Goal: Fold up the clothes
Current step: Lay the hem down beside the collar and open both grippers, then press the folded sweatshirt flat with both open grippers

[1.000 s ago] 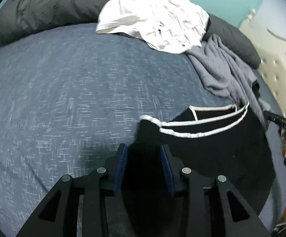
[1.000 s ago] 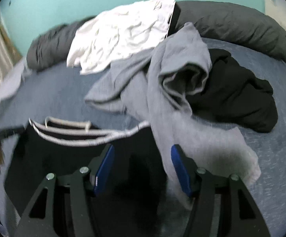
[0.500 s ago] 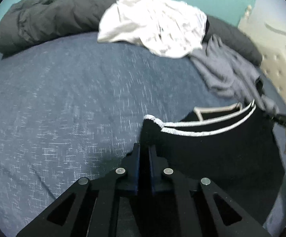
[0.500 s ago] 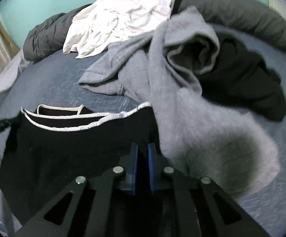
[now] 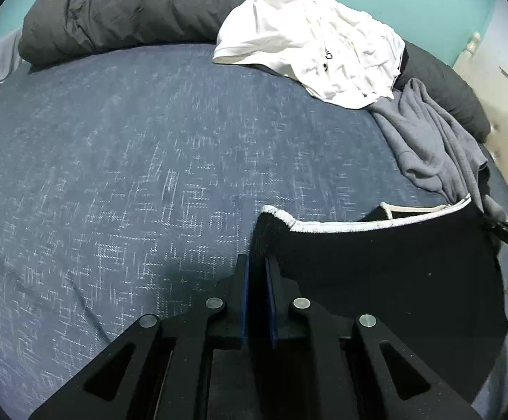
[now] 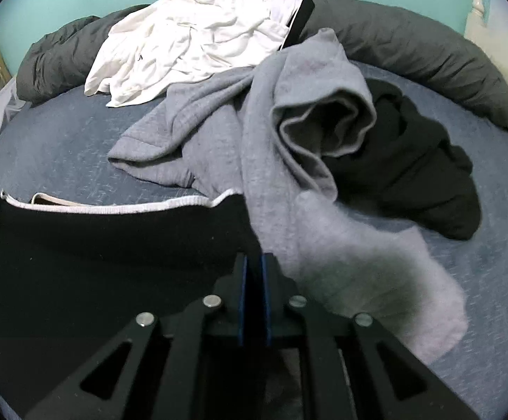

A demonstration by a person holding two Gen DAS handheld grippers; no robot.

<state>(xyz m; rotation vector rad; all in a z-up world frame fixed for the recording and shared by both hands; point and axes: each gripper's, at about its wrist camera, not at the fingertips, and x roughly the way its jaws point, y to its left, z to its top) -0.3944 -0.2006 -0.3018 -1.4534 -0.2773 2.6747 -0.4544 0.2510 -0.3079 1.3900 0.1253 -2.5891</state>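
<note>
We have both grippers pinched on the black garment (image 5: pixel 376 280), a dark piece with a white-trimmed edge (image 5: pixel 324 225), lying low and right of centre in the left wrist view and lower left in the right wrist view. Left gripper (image 5: pixel 256 262) has its fingers narrowed to a thin slit with black cloth between the blue pads, at the garment's left corner just below the white trim. Right gripper (image 6: pixel 254 262) is clamped the same way on the opposite corner, bottom centre of its frame, right beside the grey sweatshirt (image 6: pixel 271 133) whose sleeve drapes over that edge. The garment looks stretched between the two grips over the blue bedsheet (image 5: pixel 131 157). Step in hand, as we judge it: grasp done, the spread or first fold is about to start. Next move likely calls for lifting both corners together, keeping tension even, and carrying them toward the open sheet at left of the left wrist frame so the grey sleeve slides off rather than dragging along. Other stuff: white shirt (image 5: pixel 317 42) upper centre, dark duvet (image 5: pixel 124 10) along the top, another black garment heap (image 6: pixel 422 161) at right of the right wrist view, not yet handled.
</note>
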